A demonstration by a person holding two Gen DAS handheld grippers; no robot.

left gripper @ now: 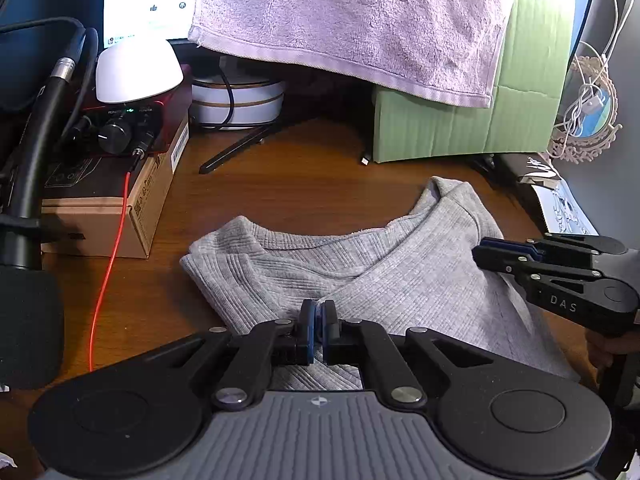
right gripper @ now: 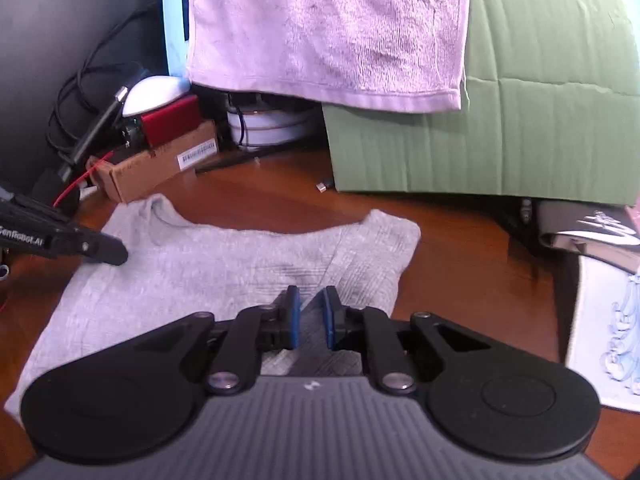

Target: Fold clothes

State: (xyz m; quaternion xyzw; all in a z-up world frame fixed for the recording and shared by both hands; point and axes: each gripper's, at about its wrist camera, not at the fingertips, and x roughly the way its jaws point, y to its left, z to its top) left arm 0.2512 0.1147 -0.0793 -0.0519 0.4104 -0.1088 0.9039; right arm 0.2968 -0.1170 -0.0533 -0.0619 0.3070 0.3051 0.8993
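Observation:
A grey ribbed top [left gripper: 360, 264] lies on the brown wooden desk [left gripper: 280, 184], neckline toward the back, with its sides folded inward. It also shows in the right wrist view [right gripper: 200, 272]. My left gripper [left gripper: 319, 312] hovers over the garment's left-middle part with its blue pads together; I see no cloth between them. My right gripper [right gripper: 311, 304] is over the garment's right part, its pads a small gap apart and empty. The right gripper shows at the right edge of the left wrist view [left gripper: 486, 254]; the left gripper shows at the left of the right wrist view [right gripper: 116, 254].
A lilac towel [left gripper: 352, 20] hangs over a green cardboard box [left gripper: 500, 120] at the back. At the left stand a cardboard box [left gripper: 120, 216] with a red audio device [left gripper: 132, 128], a white dome [left gripper: 136, 72], a microphone [left gripper: 28, 312] and an orange cable [left gripper: 108, 264]. Papers [right gripper: 600, 320] lie at the right.

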